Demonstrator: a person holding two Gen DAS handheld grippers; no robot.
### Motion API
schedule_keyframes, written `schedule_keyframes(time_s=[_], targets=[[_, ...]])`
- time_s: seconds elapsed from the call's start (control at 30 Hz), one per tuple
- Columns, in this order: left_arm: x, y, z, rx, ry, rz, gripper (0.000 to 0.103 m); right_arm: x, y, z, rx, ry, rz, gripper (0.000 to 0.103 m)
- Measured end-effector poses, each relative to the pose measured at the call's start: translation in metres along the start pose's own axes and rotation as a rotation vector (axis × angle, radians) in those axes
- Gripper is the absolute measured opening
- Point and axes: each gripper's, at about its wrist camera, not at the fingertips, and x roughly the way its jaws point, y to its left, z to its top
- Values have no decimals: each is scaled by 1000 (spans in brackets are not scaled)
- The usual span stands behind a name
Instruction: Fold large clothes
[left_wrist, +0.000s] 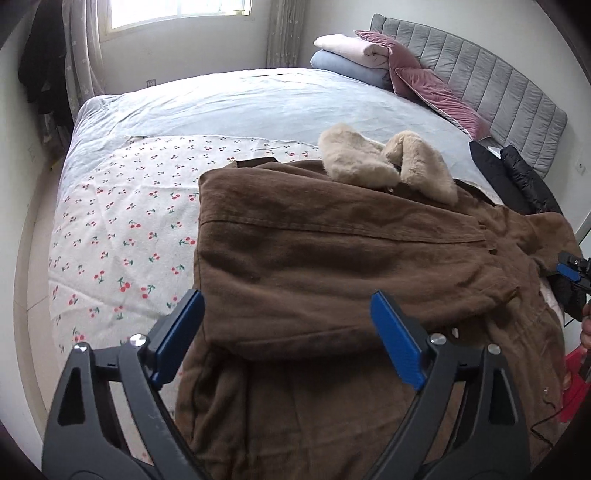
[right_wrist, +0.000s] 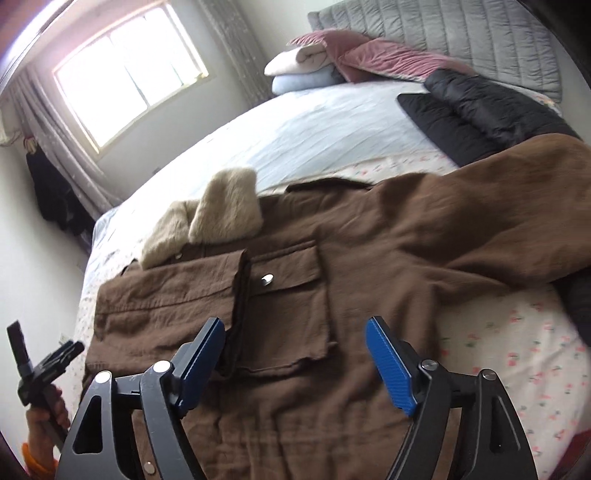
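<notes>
brown fur-collared cotton coat (left_wrist: 332, 266) lies flat near the bed's (left_wrist: 229, 99) foot edge, one side folded in | left gripper (left_wrist: 288, 336) wide, empty; right gripper (right_wrist: 295, 362) wide, empty | next: pinch the outstretched sleeve (right_wrist: 498, 206); fold inward squarely

The left wrist view looks forward and down along its own open fingers, close above the brown coat (left_wrist: 332, 258) on the bed (left_wrist: 221, 103), with the window (left_wrist: 177, 11) at 11 o'clock and the headboard (left_wrist: 480, 85) at 2 o'clock. The right wrist view is tilted, equally close, and faces the same way. Both views share the coat, its fur collar (right_wrist: 207, 221), the pillows (right_wrist: 306, 62) and the window.
</notes>
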Motion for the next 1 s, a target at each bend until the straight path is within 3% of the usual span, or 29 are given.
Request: schedule_keyframes(time_s=[0.13, 0.27, 0.4, 0.53, 0.63, 0.73, 0.83, 1.0], targets=[[-30, -8, -13, -98, -1, -30, 100, -30, -37, 1, 49, -14, -18, 82], [-46, -24, -24, -101, -96, -20, 102, -55, -90, 3, 162, -24, 10, 82], [-30, -37, -36, -63, -141, -9, 102, -90, -153, 8, 289, -88, -22, 82], [-1, -38, -57, -87, -144, -56, 102, -113, -205, 16, 396, -147, -79, 82], [14, -37, -55, -84, -70, -69, 102, -117, -237, 24, 445, -170, -148, 82], [12, -25, -57, -127, -96, -90, 102, -115, -266, 30, 508, -205, -185, 82], [11, -9, -58, -203, -100, -133, 102, -105, -288, 36, 595, -239, -160, 82], [12, 14, -59, -345, -121, -177, 102, -85, -302, 50, 621, -260, -205, 82]])
